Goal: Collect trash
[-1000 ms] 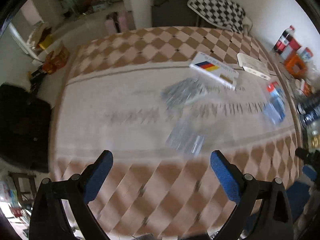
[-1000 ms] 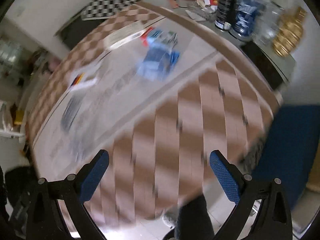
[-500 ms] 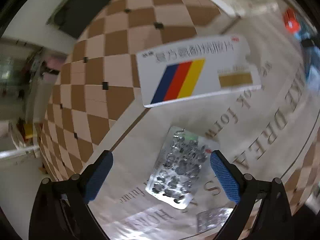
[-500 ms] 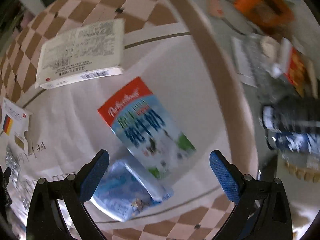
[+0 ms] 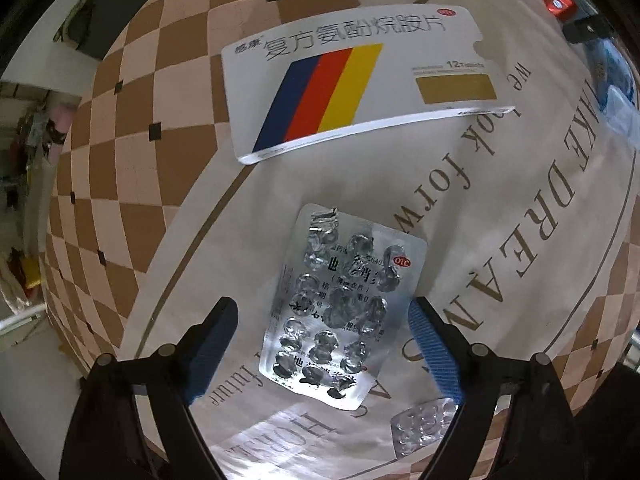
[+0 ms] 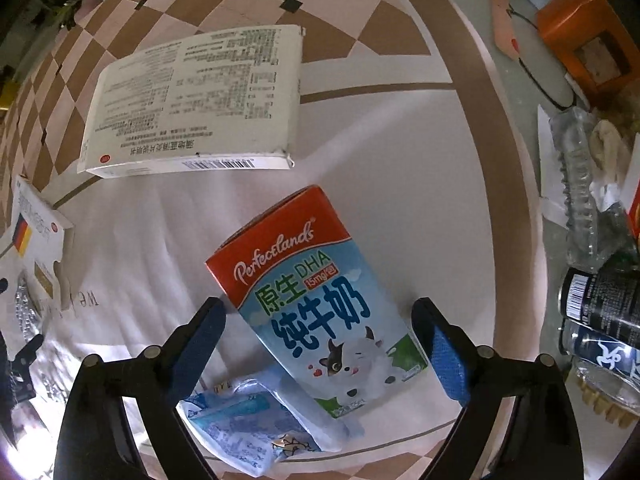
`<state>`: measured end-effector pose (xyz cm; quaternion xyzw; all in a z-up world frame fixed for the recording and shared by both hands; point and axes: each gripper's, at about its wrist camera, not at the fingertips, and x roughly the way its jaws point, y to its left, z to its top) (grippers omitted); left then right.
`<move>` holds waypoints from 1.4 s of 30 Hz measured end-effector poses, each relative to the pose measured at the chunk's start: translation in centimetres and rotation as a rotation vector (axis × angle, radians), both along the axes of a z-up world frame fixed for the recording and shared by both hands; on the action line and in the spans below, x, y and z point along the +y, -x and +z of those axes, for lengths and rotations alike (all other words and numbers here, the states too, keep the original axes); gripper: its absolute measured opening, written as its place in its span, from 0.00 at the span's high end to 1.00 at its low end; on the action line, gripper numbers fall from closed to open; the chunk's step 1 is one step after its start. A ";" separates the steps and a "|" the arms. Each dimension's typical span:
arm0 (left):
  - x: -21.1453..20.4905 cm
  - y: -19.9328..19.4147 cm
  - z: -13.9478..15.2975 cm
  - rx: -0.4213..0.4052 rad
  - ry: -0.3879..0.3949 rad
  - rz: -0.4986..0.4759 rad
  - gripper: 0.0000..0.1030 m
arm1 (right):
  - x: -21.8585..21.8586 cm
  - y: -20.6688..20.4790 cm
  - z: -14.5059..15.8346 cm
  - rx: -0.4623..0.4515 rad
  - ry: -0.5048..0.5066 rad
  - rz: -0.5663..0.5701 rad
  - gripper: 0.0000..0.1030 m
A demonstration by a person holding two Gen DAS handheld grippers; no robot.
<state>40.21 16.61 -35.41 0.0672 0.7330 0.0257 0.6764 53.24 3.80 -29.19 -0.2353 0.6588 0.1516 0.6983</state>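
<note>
A used silver blister pack (image 5: 336, 312) lies flat on the printed tablecloth, straight below my left gripper (image 5: 320, 312). It sits between the blue pads, which are closing and stand clear of its edges. Beyond it lies a white medicine box (image 5: 352, 88) with blue, red and yellow stripes. A red-and-blue milk carton (image 6: 316, 300) lies on its side between the pads of my right gripper (image 6: 320, 312). Those jaws are closing too, with gaps on both sides of the carton. A crumpled blue wrapper (image 6: 248, 416) lies against the carton's lower end.
A second small blister pack (image 5: 424, 424) lies by my left gripper's right finger. A white box with printed text (image 6: 200, 100) rests behind the carton. Past the cloth's brown border (image 6: 500, 152) stand dark cans (image 6: 600, 308), a clear bottle (image 6: 576, 184) and an orange box (image 6: 580, 40).
Both grippers swept across the table and sank close to it, the left over the blister pack, the right over the milk carton. Both pairs of jaws have narrowed a little.
</note>
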 end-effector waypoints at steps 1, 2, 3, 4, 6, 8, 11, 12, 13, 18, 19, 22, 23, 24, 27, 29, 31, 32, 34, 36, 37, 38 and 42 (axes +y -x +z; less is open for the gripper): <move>0.0 0.1 0.0 0.001 0.001 0.012 0.16 | 0.2 -0.3 -0.1 -0.004 0.004 0.010 0.08; 0.1 0.1 -0.1 0.001 0.002 0.020 0.16 | -0.1 -0.4 -0.1 -0.011 0.008 0.010 0.08; 0.1 0.0 0.0 0.001 0.005 0.033 0.16 | -0.1 -0.4 -0.1 -0.014 0.012 0.011 0.08; 0.7 0.2 -0.1 0.001 0.009 0.044 0.16 | -0.3 -0.1 -0.2 -0.013 0.012 0.009 0.07; 0.8 0.1 0.0 0.000 0.022 0.074 0.16 | -0.2 0.1 -0.2 0.001 0.010 -0.010 0.05; 1.2 0.2 -0.2 0.001 0.029 0.084 0.16 | 0.0 0.0 -0.2 0.004 0.015 -0.003 0.05; 0.8 -0.3 -0.1 0.002 0.026 0.081 0.16 | 0.1 -0.3 -0.2 0.007 0.014 -0.004 0.03; 0.6 -0.5 0.0 0.002 0.022 0.079 0.16 | 0.3 -0.5 -0.2 0.007 0.016 -0.002 0.03; 0.9 0.2 0.0 0.001 0.021 0.081 0.16 | 0.1 -0.5 -0.3 0.007 0.016 -0.004 0.03; 2.8 1.0 -1.0 0.010 0.032 0.110 0.14 | 0.1 -0.6 -0.4 0.005 0.014 -0.008 0.03; 3.1 1.0 -1.1 0.011 0.033 0.113 0.14 | 0.1 -0.4 -0.4 0.004 0.013 -0.010 0.03; 3.9 1.1 -1.4 0.015 0.036 0.127 0.14 | -0.1 -0.1 -0.3 0.003 0.012 -0.013 0.03; 4.0 1.1 -1.4 0.015 0.037 0.130 0.14 | -0.2 0.0 -0.2 0.004 0.013 -0.012 0.03; 4.2 1.2 -1.5 0.016 0.038 0.134 0.14 | -0.2 -0.1 -0.2 0.004 0.012 -0.012 0.03; 4.8 1.5 -1.8 0.015 0.049 0.152 0.13 | -0.1 -0.2 -0.3 -0.001 0.009 -0.012 0.03; 5.3 1.5 -1.8 0.017 0.058 0.161 0.13 | -0.1 -0.1 -0.2 -0.007 0.006 -0.012 0.03; 5.6 1.6 -1.9 0.021 0.062 0.176 0.13 | -0.3 0.1 -0.2 -0.013 0.003 -0.012 0.03; 5.7 1.6 -1.8 0.021 0.059 0.180 0.13 | -0.4 0.1 -0.2 -0.015 0.001 -0.012 0.03; 5.9 1.8 -2.0 0.022 0.054 0.187 0.13 | -0.4 0.2 -0.2 -0.016 0.000 -0.013 0.03; 6.1 1.7 -2.1 0.030 0.055 0.186 0.13 | -0.5 0.2 -0.2 -0.016 0.000 -0.015 0.03; 6.1 1.8 -2.2 0.032 0.055 0.188 0.13 | -0.4 0.2 -0.1 -0.015 0.000 -0.015 0.03; 6.1 1.6 -2.1 0.034 0.054 0.186 0.13 | -0.4 0.2 -0.1 -0.014 0.001 -0.016 0.03; 6.1 1.6 -2.2 0.035 0.051 0.186 0.13 | -0.4 0.2 -0.1 -0.013 0.003 -0.014 0.03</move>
